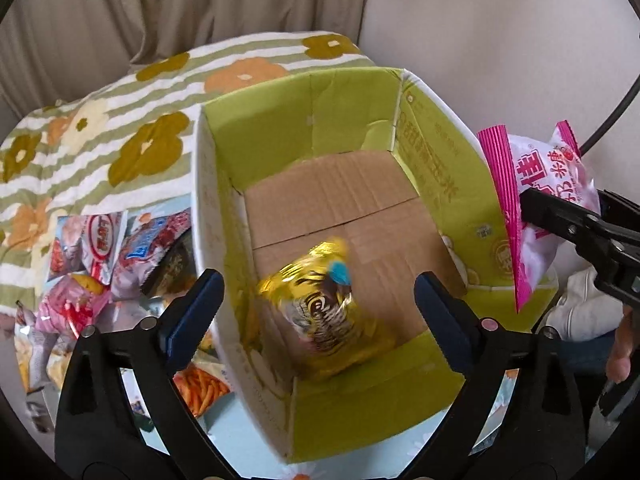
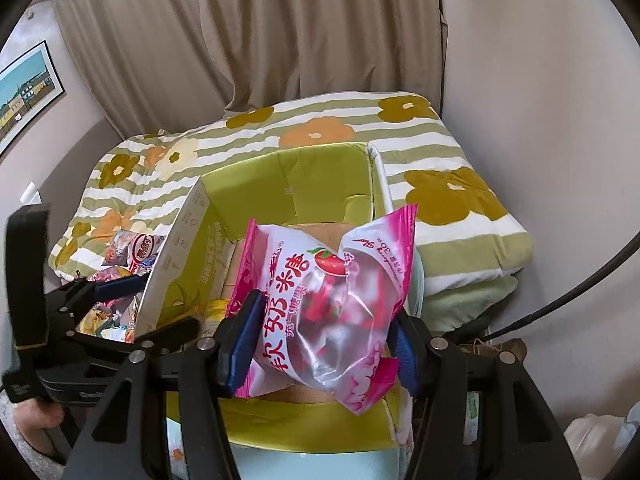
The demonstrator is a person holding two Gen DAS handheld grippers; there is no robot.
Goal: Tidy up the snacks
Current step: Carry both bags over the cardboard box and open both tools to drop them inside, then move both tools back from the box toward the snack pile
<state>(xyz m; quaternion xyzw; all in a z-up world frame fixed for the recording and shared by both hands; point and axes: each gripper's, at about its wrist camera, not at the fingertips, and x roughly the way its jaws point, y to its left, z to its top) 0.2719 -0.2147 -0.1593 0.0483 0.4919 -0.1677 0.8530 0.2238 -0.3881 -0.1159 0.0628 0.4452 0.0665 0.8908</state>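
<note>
A cardboard box with green inner walls stands open on a light blue surface. A gold snack bag, blurred, is inside it near the front wall. My left gripper hangs open above the box, its pads wide apart and off the gold bag. My right gripper is shut on a pink and white candy bag, held over the box's near right side. In the left wrist view that candy bag hangs by the box's right wall. A pile of loose snack bags lies left of the box.
A striped blanket with flowers lies behind and left of the box, with beige curtains beyond it. A wall and a black cable close off the right. A framed picture hangs at far left.
</note>
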